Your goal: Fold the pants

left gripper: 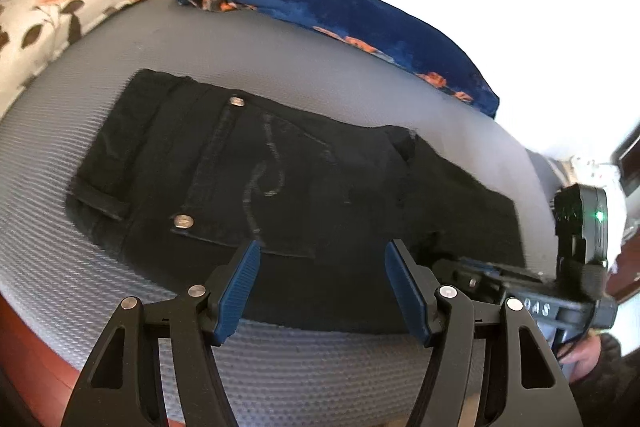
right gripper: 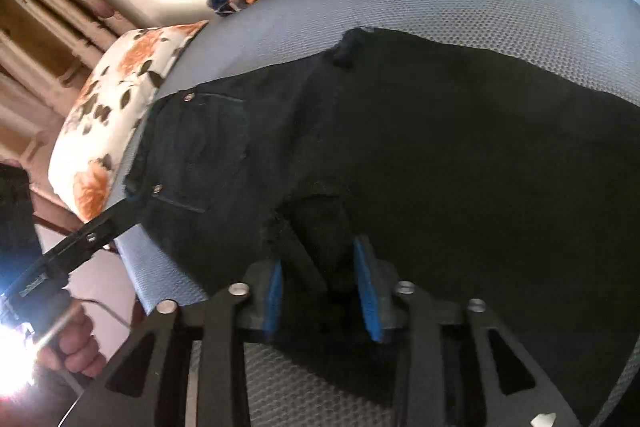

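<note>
The black pants [left gripper: 280, 187] lie folded on the grey mattress [left gripper: 120, 67], waistband to the left, a back pocket with two metal rivets facing up. My left gripper [left gripper: 322, 267] is open and empty, just above the near edge of the pants. In the right wrist view the pants [right gripper: 440, 147] fill the middle. My right gripper [right gripper: 320, 279] has its blue pads partly closed around a raised bunch of black fabric at the near edge. The right gripper also shows in the left wrist view [left gripper: 480, 269], low at the pants' right end.
A floral white and orange pillow [left gripper: 52, 7] lies at the left end of the mattress. A blue blanket with orange flowers [left gripper: 340, 15] is bunched along the far edge by the wall. A reddish bed frame edge [left gripper: 36, 359] runs at the near left.
</note>
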A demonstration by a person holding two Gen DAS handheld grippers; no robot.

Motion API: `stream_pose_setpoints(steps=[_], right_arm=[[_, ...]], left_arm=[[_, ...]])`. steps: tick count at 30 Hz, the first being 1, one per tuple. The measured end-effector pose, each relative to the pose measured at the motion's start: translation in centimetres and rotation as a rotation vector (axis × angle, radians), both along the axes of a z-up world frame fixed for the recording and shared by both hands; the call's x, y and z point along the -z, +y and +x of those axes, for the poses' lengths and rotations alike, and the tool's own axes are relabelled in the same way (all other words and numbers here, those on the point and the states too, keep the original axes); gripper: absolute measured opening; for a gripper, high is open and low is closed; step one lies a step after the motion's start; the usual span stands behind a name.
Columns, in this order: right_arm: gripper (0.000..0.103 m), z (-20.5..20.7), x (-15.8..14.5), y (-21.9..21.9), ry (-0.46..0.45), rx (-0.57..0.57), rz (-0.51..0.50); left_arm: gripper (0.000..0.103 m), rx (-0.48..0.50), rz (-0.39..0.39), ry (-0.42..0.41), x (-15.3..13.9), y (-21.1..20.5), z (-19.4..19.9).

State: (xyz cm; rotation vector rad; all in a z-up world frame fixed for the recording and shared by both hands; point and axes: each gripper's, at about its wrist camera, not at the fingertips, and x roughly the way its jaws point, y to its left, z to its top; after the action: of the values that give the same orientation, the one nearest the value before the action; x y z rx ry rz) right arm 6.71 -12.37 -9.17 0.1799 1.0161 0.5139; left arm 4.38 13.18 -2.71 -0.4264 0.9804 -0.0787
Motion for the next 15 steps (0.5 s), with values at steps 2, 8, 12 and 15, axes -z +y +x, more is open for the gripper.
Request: stream_pose_setpoints(steps=[2,8,12,15], right_arm=[[0.037,-0.9,-0.6,-0.4,-0.005,-0.004,0.02],[0.051,-4.0,-3.1,-5.5,-0.056,0.128,0.096],[0.051,-5.1,-3.5,-9.2,-0.065,0.241,0.135],[0.051,-5.5,-3.4,-11.3,-0.066,0.3,0.169]], left_arm=[[0.066,0.029,-0.045,0.009,0.0,-0.6,0.5],[0.066,0.119,-0.188,0.097,1.1,-2.4,2.1],[0.063,0.123,-0.337,0.214,3.2,-3.0,3.5],[0.052,0.109,-0.423,0.279,4.5,-3.3,4.4]])
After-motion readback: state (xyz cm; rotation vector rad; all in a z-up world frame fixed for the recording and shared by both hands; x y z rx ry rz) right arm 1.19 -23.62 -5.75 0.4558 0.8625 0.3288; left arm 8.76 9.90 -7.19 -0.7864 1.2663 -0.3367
